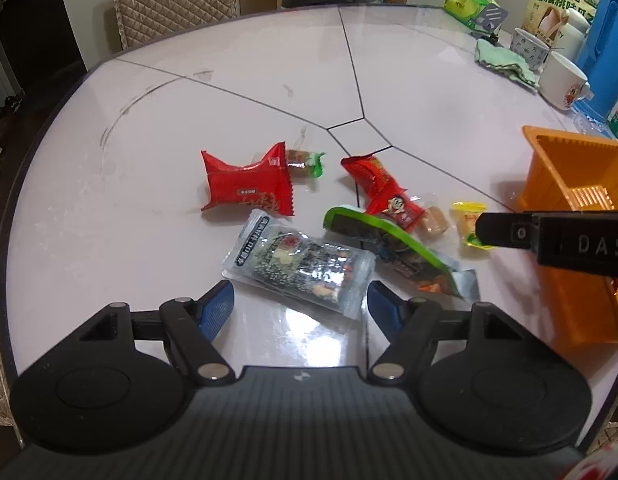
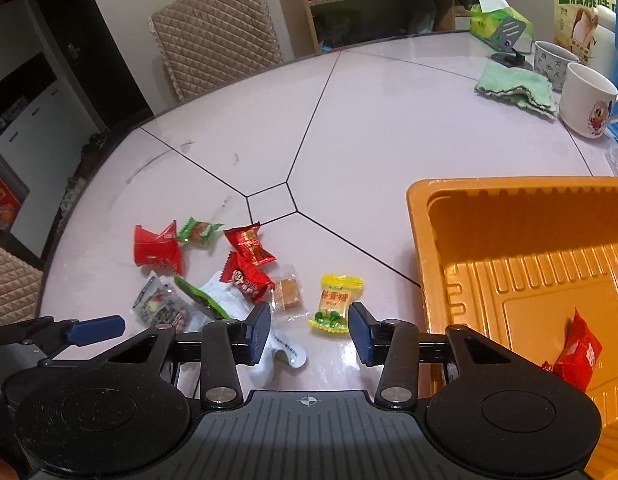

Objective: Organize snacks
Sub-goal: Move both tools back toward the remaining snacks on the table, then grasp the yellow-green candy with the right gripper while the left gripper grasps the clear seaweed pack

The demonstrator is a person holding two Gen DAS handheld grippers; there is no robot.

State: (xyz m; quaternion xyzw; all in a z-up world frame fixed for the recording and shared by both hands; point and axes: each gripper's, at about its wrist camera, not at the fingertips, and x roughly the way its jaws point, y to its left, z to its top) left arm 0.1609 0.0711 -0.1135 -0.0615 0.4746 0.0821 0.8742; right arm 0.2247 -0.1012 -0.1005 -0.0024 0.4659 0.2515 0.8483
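I hold a hand-held gripper in each hand above a pale, glossy tabletop (image 2: pixel 389 128) crossed by thin dark seams. My left hand-held gripper (image 1: pixel 297 300) is spread wide and empty, its blue pads on either side of a clear packet with a dark pattern (image 1: pixel 299 266). My right hand-held gripper (image 2: pixel 309 334) is also wide and empty, hovering close to a yellow candy (image 2: pixel 335 304). To my right sits an orange tray (image 2: pixel 425 216), and only one red snack (image 2: pixel 577 356) lies inside it, so I judge the sorting barely started. Still loose on the tabletop, bunched together, are a large red packet (image 1: pixel 247 186), a small green-ended candy (image 1: pixel 305 162), two red packets (image 2: pixel 249 246) (image 2: pixel 245 278), a green-edged packet (image 1: pixel 389 240) and a clear-wrapped brown cube (image 2: pixel 287 292). At the far right edge stand a white mug (image 2: pixel 585 96), a green cloth (image 2: pixel 517 88) and a tissue pack (image 2: pixel 497 24). A quilted chair (image 2: pixel 217 36) and a wooden shelf (image 2: pixel 301 12) stand behind.
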